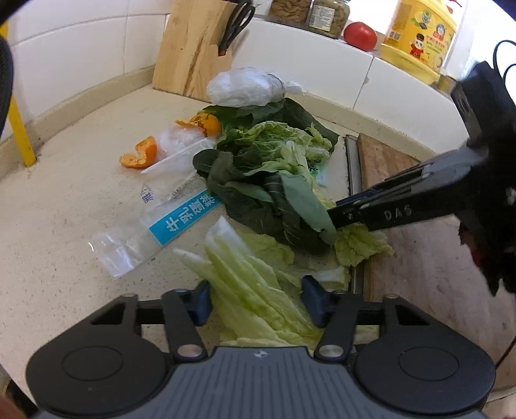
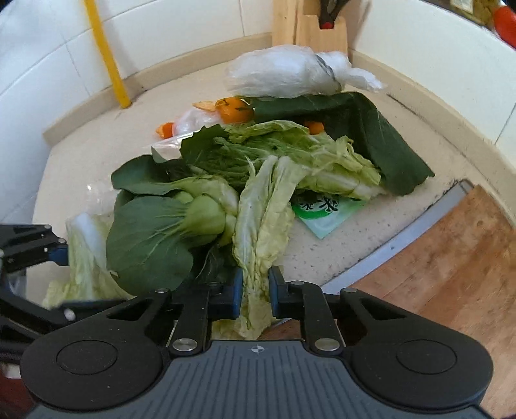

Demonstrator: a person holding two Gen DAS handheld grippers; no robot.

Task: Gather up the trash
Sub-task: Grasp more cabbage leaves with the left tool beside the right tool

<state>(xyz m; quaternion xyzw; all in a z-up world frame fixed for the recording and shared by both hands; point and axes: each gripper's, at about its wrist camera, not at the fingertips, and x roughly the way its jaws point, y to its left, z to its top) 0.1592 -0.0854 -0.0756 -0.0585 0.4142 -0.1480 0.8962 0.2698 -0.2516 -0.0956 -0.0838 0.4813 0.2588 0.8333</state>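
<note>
While checking the trash heap on the tabletop (image 1: 64, 209), found the right gripper (image 2: 256, 290) clenched on the limp end of a pale napa cabbage leaf (image 2: 258, 225) at the heap's near edge, just beside the cutting board (image 2: 435, 258). Found the left gripper (image 1: 258, 299) released, jaws wide, straddling a second bundle of cabbage leaves (image 1: 245, 290) without pinching it.

Risks, as judged:
- Rated the gripped leaf soft and wilted, so likely to tear or slip out under a sharp pull.
- Noted that leaf touching the bok choy (image 2: 154, 238) and tucked among other leaves. Expected a lift to drag neighbours off the tabletop edge.
- Marked the orange peel (image 1: 140, 156) and the blue-labelled clear wrapper (image 1: 180, 219) as lying apart from the heap, and the green packet (image 2: 325, 212) as half buried under leaves. Considered all three easy to miss.

Containers:
- Saw no bin in either view.
- Recorded a knotted plastic bag (image 2: 283, 74) atop the rear dark leaf, contents not discernible.
- Recorded a knife block (image 1: 190, 45) holding black-handled scissors (image 1: 237, 22).
- Recorded jars (image 1: 329, 16) on the ledge, brownish contents unidentified.
</note>
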